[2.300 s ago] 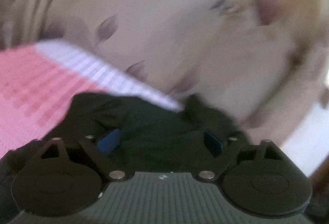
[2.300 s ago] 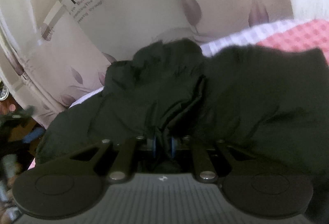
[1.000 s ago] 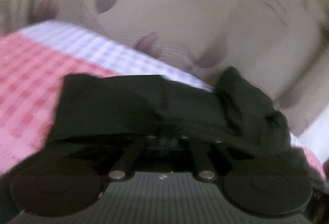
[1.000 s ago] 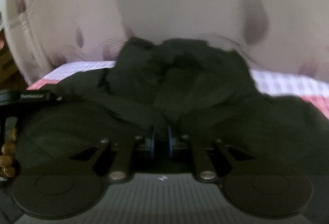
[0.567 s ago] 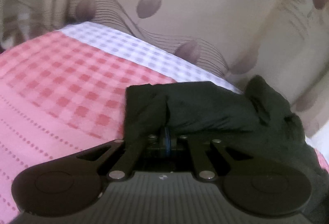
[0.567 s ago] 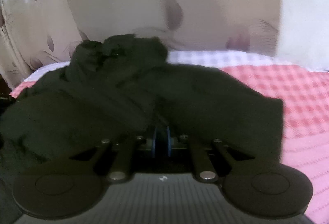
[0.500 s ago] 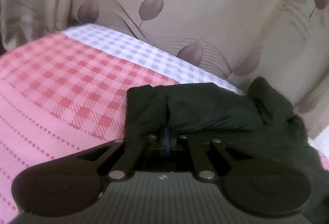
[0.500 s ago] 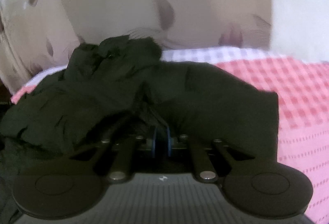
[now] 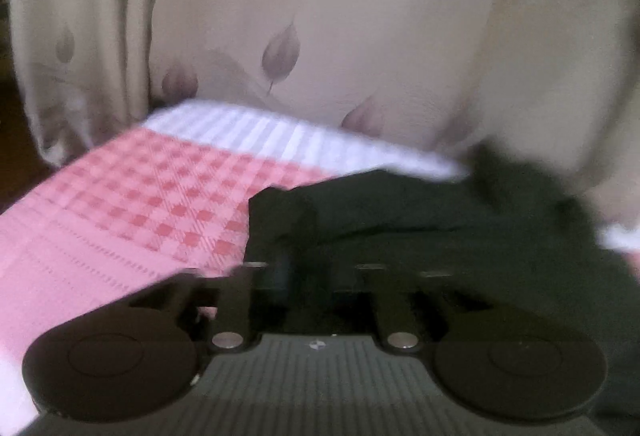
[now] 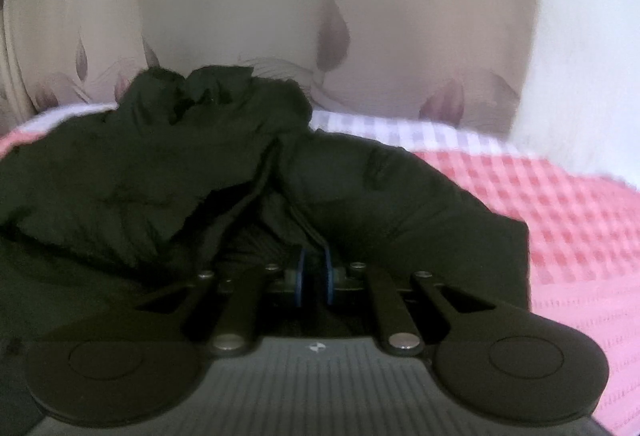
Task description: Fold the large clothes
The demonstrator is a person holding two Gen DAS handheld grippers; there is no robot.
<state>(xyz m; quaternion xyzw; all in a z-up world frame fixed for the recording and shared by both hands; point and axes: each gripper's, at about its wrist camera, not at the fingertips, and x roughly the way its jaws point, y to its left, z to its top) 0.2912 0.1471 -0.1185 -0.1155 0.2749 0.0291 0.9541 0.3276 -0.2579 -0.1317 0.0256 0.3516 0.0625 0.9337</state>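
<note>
A large black garment lies bunched on a pink checked bedspread. In the left wrist view, my left gripper hovers just short of the garment's folded left corner. Its jaws are opening and stand apart, and nothing is pinched between them; the picture is blurred. In the right wrist view, the garment is heaped to the left and flatter to the right. My right gripper has its blue pads closed on a thin fold of the black cloth, though its jaws are starting to open a little.
A beige curtain with purple leaf prints hangs right behind the bed, also in the right wrist view. Bare bedspread shows to the right of the garment. A white band runs along the spread's far edge.
My left gripper's jaws have parted and let go of the garment's corner, and the left hand has pulled back and up. The right gripper still pinches its fold and has shifted sideways.
</note>
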